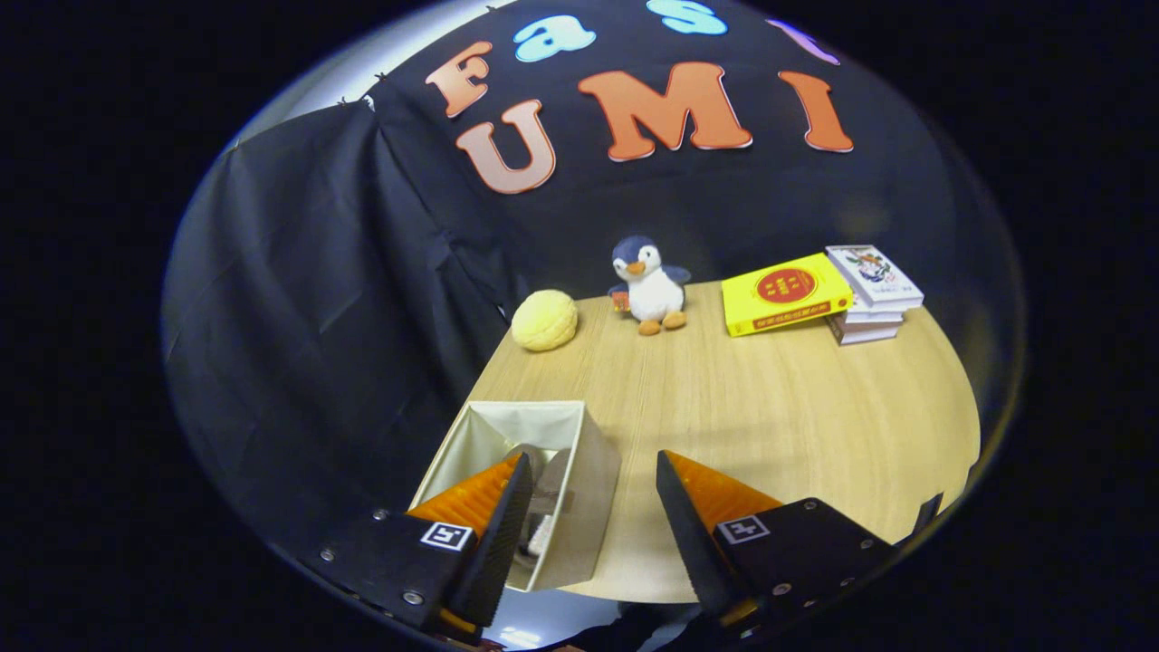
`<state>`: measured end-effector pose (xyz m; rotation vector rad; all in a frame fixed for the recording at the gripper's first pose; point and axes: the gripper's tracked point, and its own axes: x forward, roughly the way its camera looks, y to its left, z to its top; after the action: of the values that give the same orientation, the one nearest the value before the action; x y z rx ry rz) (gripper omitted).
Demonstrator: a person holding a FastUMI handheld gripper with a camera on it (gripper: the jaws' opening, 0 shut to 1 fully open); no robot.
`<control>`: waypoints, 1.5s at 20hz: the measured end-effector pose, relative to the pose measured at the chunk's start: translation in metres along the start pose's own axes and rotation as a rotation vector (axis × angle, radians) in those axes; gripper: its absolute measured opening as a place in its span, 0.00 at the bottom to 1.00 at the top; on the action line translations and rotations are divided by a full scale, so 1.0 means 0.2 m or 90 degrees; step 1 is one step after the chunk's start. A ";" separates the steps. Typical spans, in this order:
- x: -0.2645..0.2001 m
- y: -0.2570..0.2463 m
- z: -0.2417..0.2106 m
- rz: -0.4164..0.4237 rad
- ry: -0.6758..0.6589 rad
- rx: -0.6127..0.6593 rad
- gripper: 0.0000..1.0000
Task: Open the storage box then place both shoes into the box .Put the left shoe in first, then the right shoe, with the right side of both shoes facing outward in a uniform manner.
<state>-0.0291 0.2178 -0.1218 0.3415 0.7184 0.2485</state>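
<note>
A cream fabric storage box [593,480] stands open on the wooden table [770,407] near its left front corner. Inside it, partly behind my left finger, lies a grey and white shoe [546,493]; I cannot tell whether one or two shoes are in there. My gripper [593,464] hangs above the box's right wall with its fingers wide apart and nothing between them. The left finger is over the box's inside, the right finger over bare table beside the box.
At the table's far side sit a round yellow plush ball [544,319], a penguin plush [648,286], a yellow book [784,293] and a short stack of books [874,294]. Black cloth walls close in the left and back.
</note>
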 end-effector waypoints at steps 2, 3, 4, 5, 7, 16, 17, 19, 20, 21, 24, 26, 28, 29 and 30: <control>-0.08 -0.13 0.10 -0.011 -0.055 -0.015 0.86; -0.11 -0.20 0.15 -0.020 -0.082 -0.021 0.86; -0.16 -0.26 0.21 -0.029 -0.115 -0.026 0.87; -0.20 -0.33 0.27 -0.036 -0.149 -0.035 0.88; -0.29 -0.46 0.36 -0.052 -0.206 -0.054 0.90; -0.64 -0.92 0.71 -0.144 -0.391 -0.112 0.93; -0.67 -0.95 0.74 -0.151 -0.411 -0.122 0.94; -0.73 -0.97 0.78 -0.161 -0.443 -0.142 0.94; -0.75 -0.98 0.80 -0.163 -0.455 -0.148 0.94; -0.77 -0.98 0.81 -0.163 -0.465 -0.151 0.94; -0.76 -0.99 0.85 -0.157 -0.484 -0.149 0.94; -0.78 -0.98 0.86 -0.150 -0.499 -0.144 0.94; -0.79 -0.97 0.87 -0.140 -0.511 -0.141 0.95; -0.79 -0.97 0.88 -0.140 -0.518 -0.142 0.95; -0.80 -0.98 0.89 -0.142 -0.522 -0.144 0.95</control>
<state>-0.0033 -0.0546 0.0228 0.1209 -0.0849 -0.0350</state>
